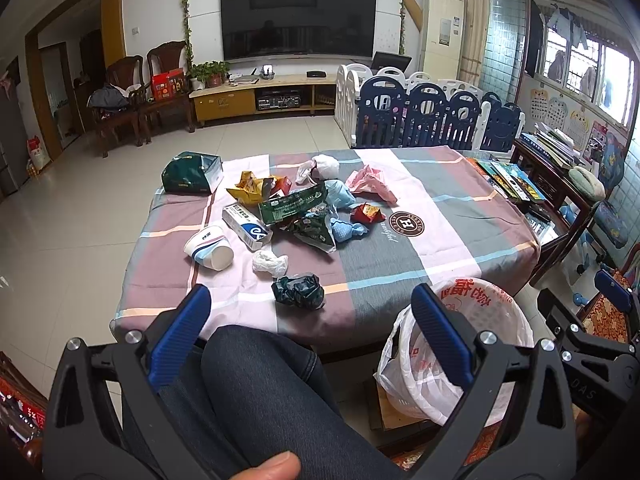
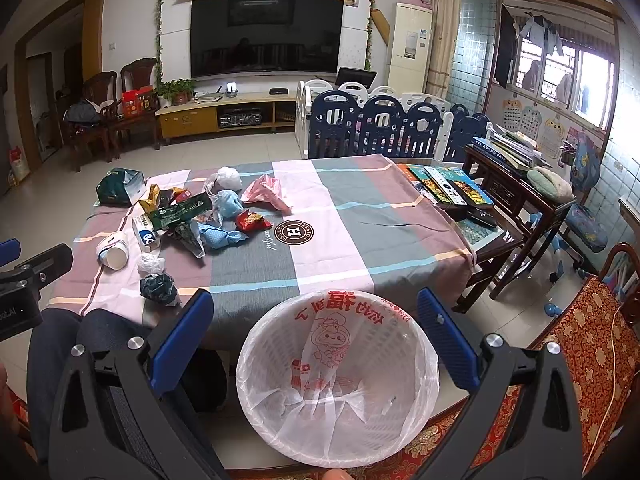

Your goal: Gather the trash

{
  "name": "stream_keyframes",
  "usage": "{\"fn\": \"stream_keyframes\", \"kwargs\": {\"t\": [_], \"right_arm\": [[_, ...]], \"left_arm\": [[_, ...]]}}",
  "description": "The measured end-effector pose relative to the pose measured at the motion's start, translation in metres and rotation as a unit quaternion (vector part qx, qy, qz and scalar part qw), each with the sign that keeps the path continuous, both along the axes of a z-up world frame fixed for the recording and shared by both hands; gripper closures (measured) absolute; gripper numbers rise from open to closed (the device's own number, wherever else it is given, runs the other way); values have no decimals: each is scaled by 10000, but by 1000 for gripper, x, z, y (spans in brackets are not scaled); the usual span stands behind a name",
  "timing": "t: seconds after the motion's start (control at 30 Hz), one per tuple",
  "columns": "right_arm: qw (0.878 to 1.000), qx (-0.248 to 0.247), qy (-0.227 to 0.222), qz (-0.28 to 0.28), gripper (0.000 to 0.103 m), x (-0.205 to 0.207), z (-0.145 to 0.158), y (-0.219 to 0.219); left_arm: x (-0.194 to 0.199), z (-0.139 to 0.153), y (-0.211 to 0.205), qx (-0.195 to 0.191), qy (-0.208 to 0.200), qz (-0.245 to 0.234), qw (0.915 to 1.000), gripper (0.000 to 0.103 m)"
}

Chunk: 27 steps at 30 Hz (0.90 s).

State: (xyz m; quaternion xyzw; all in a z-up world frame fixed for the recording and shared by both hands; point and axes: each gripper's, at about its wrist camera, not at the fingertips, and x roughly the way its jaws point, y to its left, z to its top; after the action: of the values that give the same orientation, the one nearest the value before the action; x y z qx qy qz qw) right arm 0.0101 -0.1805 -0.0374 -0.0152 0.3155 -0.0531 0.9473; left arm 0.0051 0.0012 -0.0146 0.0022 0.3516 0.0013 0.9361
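Both the left gripper [image 1: 310,312] and the right gripper [image 2: 314,316] are hovering with jaws spread wide and empty, short of the worktop [image 2: 340,216]. Trash [image 1: 296,216] is lying scattered on the worktop's far left part, while a lined bin [image 2: 338,380] is sitting just beside its near edge.

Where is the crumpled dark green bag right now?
The crumpled dark green bag lies on the tablecloth near the table's front edge, just in front of a white crumpled wad, on the left side in the right wrist view.
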Motion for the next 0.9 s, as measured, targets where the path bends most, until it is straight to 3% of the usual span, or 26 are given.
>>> {"fn": "stream_keyframes", "kwargs": {"t": [0.9], "right_arm": [[9999, -25, 114, -108, 3, 3, -8, -7]], "left_arm": [[-4, -2, 5, -75, 33, -27, 10000, 3]]}}
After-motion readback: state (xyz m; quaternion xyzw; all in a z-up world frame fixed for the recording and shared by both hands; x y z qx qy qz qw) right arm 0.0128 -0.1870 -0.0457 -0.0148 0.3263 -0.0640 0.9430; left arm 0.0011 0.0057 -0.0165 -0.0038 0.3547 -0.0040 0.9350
